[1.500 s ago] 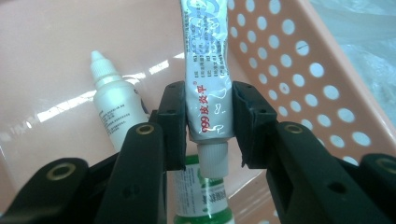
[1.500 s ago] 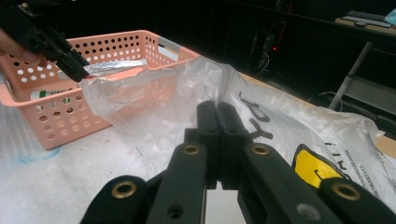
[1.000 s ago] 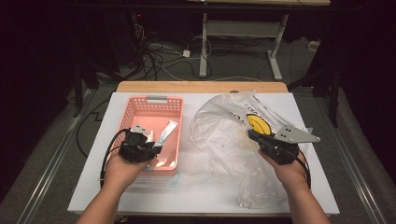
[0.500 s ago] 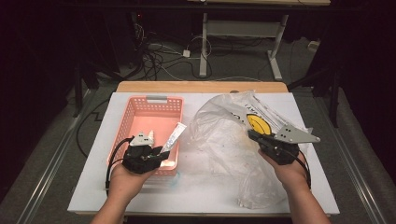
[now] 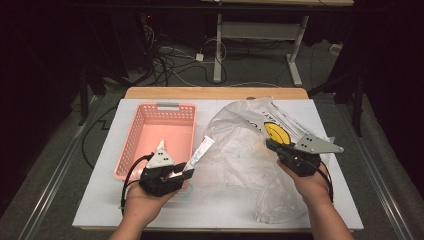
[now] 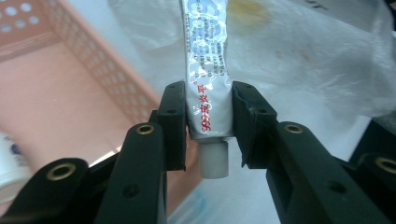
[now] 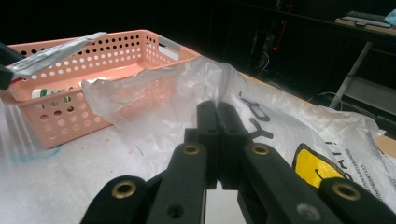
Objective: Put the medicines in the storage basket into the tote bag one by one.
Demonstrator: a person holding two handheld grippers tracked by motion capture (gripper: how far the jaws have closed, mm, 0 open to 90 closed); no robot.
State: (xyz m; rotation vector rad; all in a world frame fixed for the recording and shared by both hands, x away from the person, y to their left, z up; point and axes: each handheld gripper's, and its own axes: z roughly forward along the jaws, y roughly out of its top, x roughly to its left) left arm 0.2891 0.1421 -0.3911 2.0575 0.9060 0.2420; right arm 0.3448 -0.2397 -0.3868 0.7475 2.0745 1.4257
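Left tongs (image 6: 208,123) clamped on crinkled silver squeeze tube w/ red print & white screw cap (image 6: 208,79), gripped just above cap; cap end toward hand, flat tail angled up over near right corner of pink perforated plastic basket (image 5: 131,145). Basket sits on white bench (image 5: 100,200), left side. Right tongs (image 7: 218,114) pressed together on fold of clear crumpled plastic bag w/ yellow label (image 5: 240,150), pinching it at bag's right part. Bag just beside basket, spread across bench centre-right.
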